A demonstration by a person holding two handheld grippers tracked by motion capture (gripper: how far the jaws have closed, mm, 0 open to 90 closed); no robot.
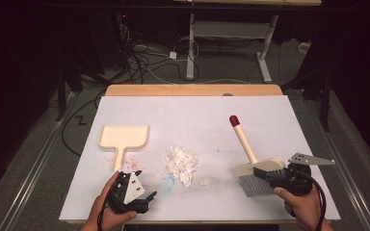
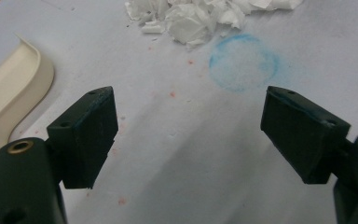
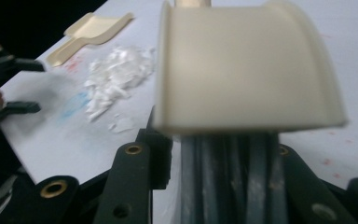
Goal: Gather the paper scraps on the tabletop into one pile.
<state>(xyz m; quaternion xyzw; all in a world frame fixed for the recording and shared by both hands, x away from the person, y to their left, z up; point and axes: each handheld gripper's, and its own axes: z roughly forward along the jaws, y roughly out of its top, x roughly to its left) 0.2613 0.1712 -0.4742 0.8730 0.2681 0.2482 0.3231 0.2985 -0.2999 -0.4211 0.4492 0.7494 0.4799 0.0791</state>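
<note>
Right hand-held gripper (image 3: 223, 154) jaws largely hidden behind brush (image 3: 247, 70).

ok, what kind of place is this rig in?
Probably a lab or a data-collection room, not a home: a white-covered table staged with a dustpan, brush and paper scraps, loose cables on the floor, another desk frame behind, dark surroundings.
</note>
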